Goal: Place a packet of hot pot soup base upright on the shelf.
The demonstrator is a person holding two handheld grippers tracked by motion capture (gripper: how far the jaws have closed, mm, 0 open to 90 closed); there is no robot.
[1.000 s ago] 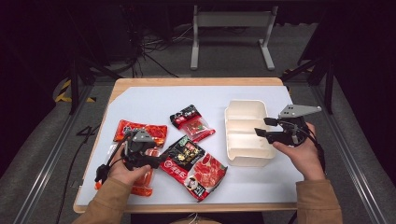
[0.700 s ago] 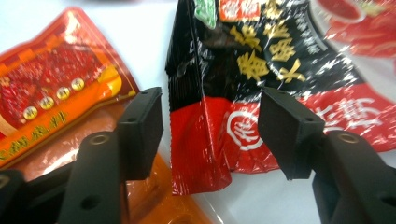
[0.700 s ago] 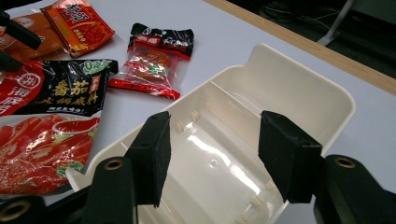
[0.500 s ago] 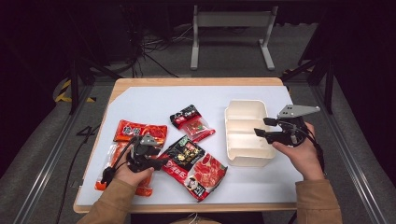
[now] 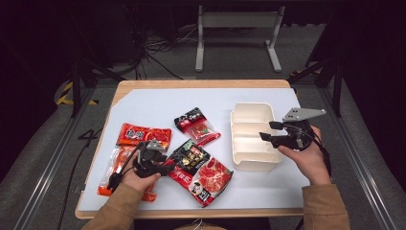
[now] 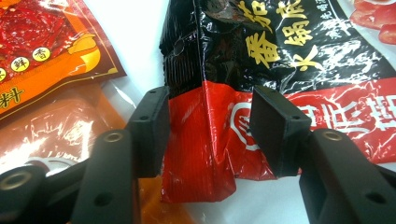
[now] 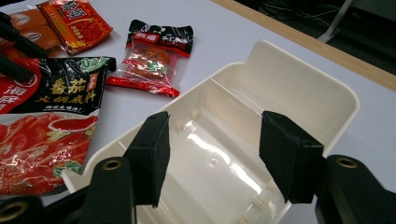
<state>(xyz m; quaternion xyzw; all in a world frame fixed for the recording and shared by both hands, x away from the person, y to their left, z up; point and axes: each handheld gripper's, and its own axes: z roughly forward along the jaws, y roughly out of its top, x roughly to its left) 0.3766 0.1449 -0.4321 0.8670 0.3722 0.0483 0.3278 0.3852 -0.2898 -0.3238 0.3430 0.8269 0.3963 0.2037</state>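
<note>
Four sauce packets on the white worktop, plus one cream tray with two compartments. Largest packet, the black-and-red hotpot packet, lying near the front edge, left of the tray. Left gripper at its corner, fingers parted either side of the packet's raised red edge, not yet pinched on it. Two orange-red packets at far left, overlapping. One small clear packet behind. Right gripper poised over the tray, fingers wide apart, holding nothing.
</note>
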